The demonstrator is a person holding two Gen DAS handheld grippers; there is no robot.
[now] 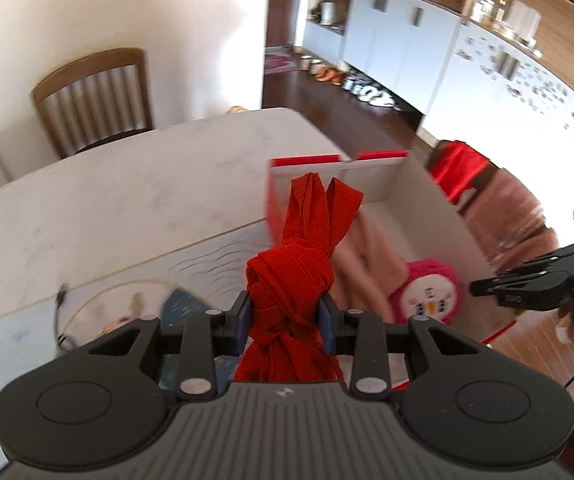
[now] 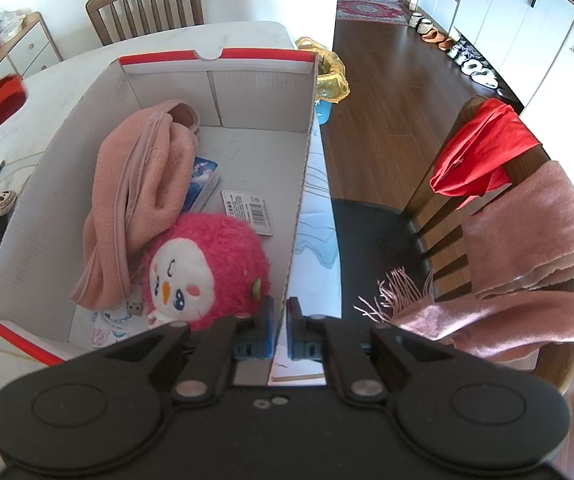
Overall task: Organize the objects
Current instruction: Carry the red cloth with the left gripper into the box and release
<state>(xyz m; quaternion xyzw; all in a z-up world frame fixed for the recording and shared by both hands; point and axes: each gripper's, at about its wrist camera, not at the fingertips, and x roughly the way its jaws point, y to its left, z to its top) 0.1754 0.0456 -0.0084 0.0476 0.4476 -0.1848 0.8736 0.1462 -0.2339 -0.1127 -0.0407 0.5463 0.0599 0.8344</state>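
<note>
Grippers work over a cardboard box on a white table. The left gripper has its fingers clamped on a knotted red cloth, lifted clear of the table beside the box's left wall, its loose ends pointing toward the box's far end. The right gripper has its fingers pressed together on the box's right wall near the front corner. Inside the box lie a pink towel, a pink plush toy, a small blue packet and a labelled card. A pink scarf and red cloth drape a chair at right.
</note>
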